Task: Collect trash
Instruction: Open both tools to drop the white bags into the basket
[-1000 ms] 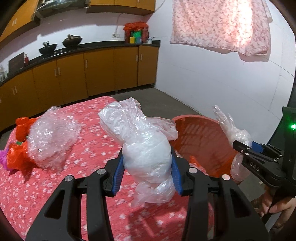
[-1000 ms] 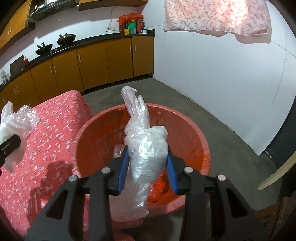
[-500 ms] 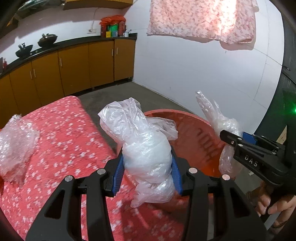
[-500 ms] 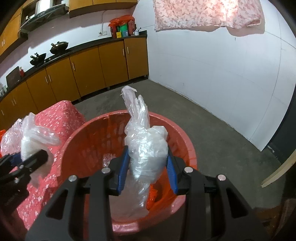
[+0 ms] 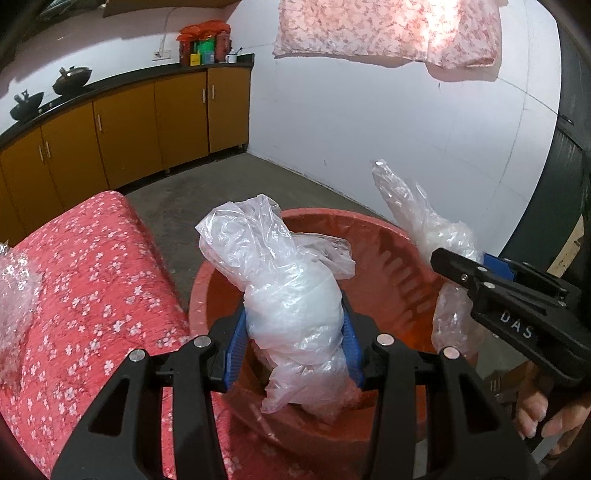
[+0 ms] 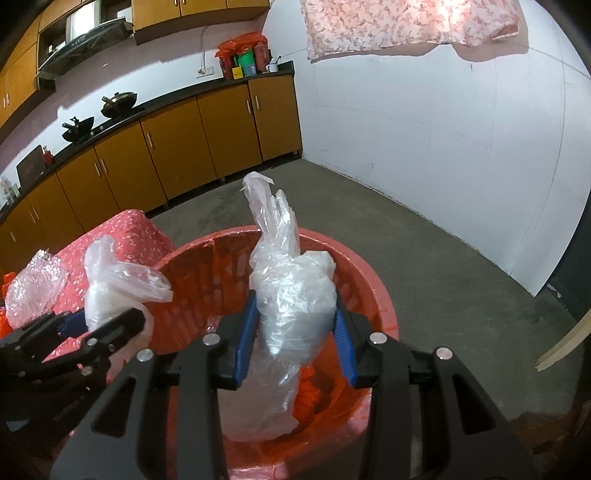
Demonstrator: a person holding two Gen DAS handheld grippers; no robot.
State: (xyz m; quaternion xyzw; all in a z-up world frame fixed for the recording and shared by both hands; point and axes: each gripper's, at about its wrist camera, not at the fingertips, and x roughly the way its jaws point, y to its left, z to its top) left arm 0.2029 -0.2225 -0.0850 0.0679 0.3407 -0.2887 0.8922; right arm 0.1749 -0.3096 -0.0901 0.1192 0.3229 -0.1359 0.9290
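Both grippers carry trash over the round orange-red plastic basket (image 6: 373,291) that stands on the grey concrete floor (image 6: 424,258). Black with blue pads, the left gripper (image 5: 294,341) is clamped partway closed on a bunched clear plastic bag with a white lump inside (image 5: 284,291); the pads press its sides, and the bag's loose tail hangs down into the basket's mouth. On the right gripper (image 6: 294,338) the blue pads squeeze a second crumpled clear plastic bag (image 6: 288,291), whose twisted top sticks up and whose lower end droops into the basket above some orange scraps (image 6: 308,397). Its jaws are only partly closed around the bag's bulk. Seen from the left wrist, the right gripper with its bag sits at the basket's right rim, with the fingers of a hand (image 5: 535,417) below it. Just beside the basket on the left is a table under a red cloth with small white flowers (image 5: 85,280), and on it lies a wad of clear bubble wrap (image 6: 35,286). Yellow-brown kitchen cabinets (image 6: 177,151) line the far wall, and a pink floral cloth (image 5: 388,29) hangs on the white wall.
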